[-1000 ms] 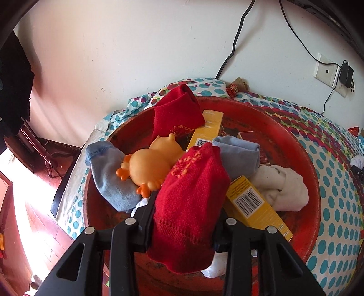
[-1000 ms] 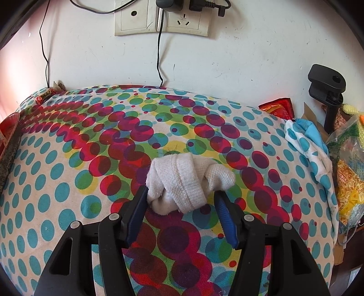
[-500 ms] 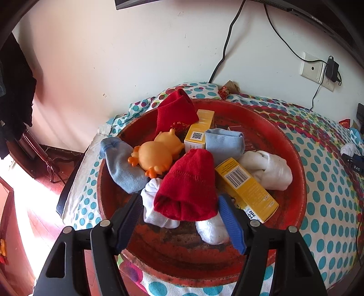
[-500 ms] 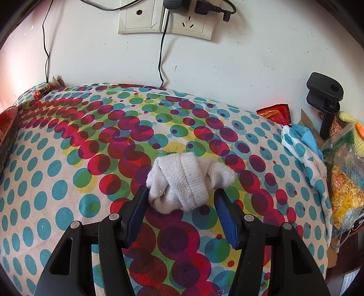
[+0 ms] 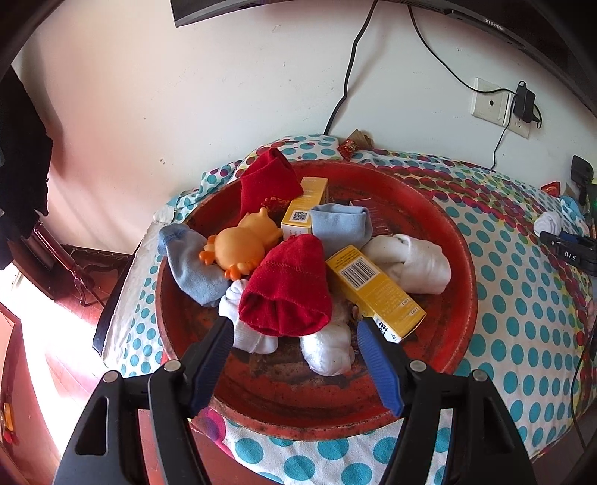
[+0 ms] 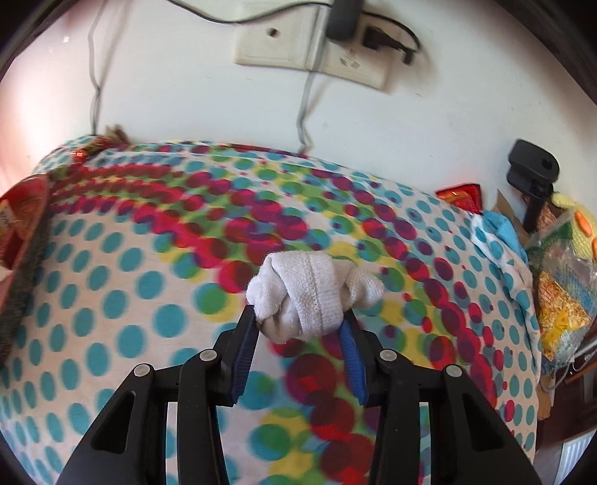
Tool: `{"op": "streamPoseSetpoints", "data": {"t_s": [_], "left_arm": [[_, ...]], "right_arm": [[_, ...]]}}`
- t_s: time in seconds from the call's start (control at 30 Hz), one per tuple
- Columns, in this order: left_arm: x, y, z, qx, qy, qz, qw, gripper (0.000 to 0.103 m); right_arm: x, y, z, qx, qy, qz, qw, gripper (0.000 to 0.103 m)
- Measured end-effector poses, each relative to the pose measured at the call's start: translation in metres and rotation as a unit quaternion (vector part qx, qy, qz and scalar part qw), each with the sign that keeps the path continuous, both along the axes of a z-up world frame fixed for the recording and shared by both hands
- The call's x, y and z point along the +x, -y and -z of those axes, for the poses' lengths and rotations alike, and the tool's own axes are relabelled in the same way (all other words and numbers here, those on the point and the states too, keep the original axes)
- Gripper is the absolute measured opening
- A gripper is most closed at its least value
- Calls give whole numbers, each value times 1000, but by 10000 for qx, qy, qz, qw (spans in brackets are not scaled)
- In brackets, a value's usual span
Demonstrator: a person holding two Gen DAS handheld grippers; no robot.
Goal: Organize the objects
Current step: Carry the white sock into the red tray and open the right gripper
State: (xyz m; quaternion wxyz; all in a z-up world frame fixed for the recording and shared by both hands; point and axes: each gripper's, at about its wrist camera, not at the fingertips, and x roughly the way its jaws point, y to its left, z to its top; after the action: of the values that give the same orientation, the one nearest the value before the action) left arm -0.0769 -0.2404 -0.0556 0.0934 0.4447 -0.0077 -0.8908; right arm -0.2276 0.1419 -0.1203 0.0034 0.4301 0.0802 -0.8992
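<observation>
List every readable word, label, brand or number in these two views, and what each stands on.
"XIAOMI": on the monitor's lower bezel, small but legible.
"DAS": on the black body of the other tongs.
Yellow boxes: barcode, QR code and print too small to read.
Right wrist view: nothing readable.

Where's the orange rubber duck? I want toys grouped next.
Left wrist view: the orange rubber duck lies left of centre in the red basin, between a blue sock and a red sock.
</observation>
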Motion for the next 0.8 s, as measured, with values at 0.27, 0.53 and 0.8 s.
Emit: {"op": "streamPoseSetpoints", "data": {"t_s": [0.27, 0.53, 0.8], "left_arm": [[5, 3, -11, 66, -56, -64, 9999, 71], [10, 24, -19, 207, -118, -329, 9992, 71], [14, 54, -19, 377, -150, -733, 9965, 71]], "right_arm": [[29, 91, -33, -430, -100, -1050, 9935, 40], [47, 181, -59, -737, -91, -1873, 9795, 41], [44, 242, -61, -866, 54, -2259, 9703, 42]]}}
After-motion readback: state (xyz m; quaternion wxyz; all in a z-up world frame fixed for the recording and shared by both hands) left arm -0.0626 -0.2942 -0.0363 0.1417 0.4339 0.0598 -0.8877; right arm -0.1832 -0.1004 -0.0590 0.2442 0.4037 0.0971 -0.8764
